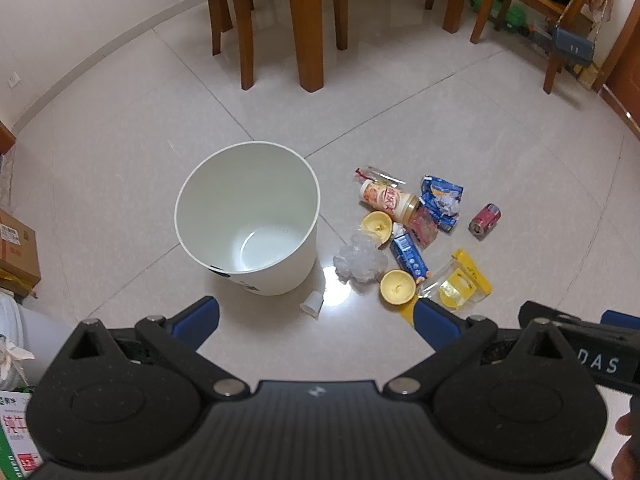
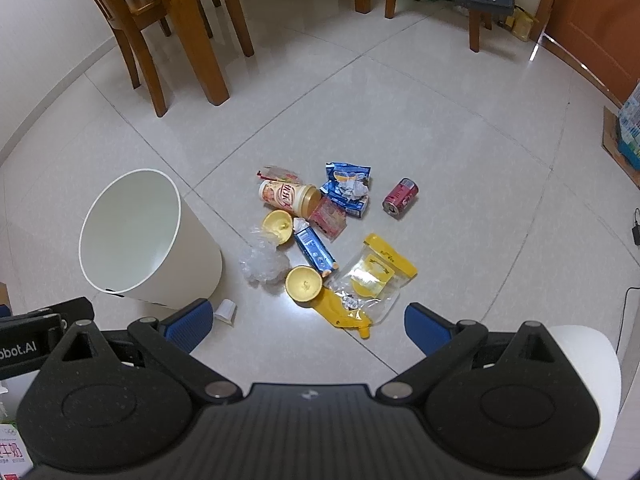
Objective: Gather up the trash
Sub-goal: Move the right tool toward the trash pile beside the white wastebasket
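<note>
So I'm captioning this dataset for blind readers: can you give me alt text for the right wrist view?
An open right gripper hovers over a tiled floor strewn with trash: a red soda can, a tipped paper cup, blue wrappers and yellow bowls. An empty white bin stands to the left, wooden chairs behind.

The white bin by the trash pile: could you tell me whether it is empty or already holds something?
Empty. The left wrist view looks straight into the white bin and shows only its bare bottom; the trash lies on the floor beside it.
</note>
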`<action>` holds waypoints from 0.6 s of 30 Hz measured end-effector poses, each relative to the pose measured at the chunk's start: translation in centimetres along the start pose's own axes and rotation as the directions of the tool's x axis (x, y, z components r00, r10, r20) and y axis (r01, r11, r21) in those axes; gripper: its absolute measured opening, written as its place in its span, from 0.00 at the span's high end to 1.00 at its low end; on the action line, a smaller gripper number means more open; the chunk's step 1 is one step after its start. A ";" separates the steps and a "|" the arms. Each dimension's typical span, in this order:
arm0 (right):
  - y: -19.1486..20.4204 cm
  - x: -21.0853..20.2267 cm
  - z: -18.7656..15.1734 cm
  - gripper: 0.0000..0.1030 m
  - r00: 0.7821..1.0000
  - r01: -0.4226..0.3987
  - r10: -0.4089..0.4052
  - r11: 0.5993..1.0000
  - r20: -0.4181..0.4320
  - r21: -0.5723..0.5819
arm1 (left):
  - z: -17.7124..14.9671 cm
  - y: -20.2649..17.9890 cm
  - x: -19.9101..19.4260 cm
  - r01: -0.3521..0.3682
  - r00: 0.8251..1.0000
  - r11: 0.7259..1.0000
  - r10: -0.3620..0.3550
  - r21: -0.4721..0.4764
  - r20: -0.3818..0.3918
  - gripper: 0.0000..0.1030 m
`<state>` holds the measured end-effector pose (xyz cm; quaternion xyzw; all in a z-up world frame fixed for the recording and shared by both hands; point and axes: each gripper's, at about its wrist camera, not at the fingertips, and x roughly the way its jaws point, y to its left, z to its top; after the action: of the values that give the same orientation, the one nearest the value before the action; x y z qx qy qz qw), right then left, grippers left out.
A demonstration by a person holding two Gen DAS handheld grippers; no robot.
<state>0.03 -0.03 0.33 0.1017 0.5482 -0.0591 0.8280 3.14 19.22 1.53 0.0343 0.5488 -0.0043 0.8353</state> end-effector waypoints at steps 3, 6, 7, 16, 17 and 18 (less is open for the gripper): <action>-0.1 0.0 -0.1 0.00 1.000 -0.002 0.002 1.000 0.008 -0.008 | 0.0 0.1 0.3 -0.006 1.000 1.000 0.006 -0.013 -0.005 0.01; -0.4 0.3 -0.1 0.00 1.000 -0.011 0.011 1.000 0.005 -0.005 | -0.1 -0.1 0.6 -0.011 1.000 1.000 0.011 -0.018 -0.011 0.01; -0.6 0.4 0.0 0.00 1.000 -0.016 0.016 1.000 0.005 -0.002 | -0.1 -0.1 0.6 -0.010 1.000 1.000 0.010 -0.016 -0.009 0.01; -1.5 0.7 0.0 0.00 0.998 -0.055 0.055 0.998 0.013 0.000 | -0.3 -0.4 0.6 -0.018 1.000 0.999 0.018 -0.044 0.017 0.01; -1.5 0.8 0.0 0.00 0.998 -0.055 0.055 0.998 0.016 0.000 | -0.2 -0.4 0.7 -0.019 1.000 0.999 0.019 -0.044 0.017 0.01; -1.5 1.0 0.0 0.00 0.998 -0.054 0.054 0.999 0.016 -0.001 | -0.2 -0.2 0.9 -0.020 1.000 0.999 0.021 -0.044 0.016 0.01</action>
<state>0.08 -1.49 -0.75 0.1157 0.5388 -0.0374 0.8336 3.33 19.05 0.61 0.0215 0.5416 0.0161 0.8402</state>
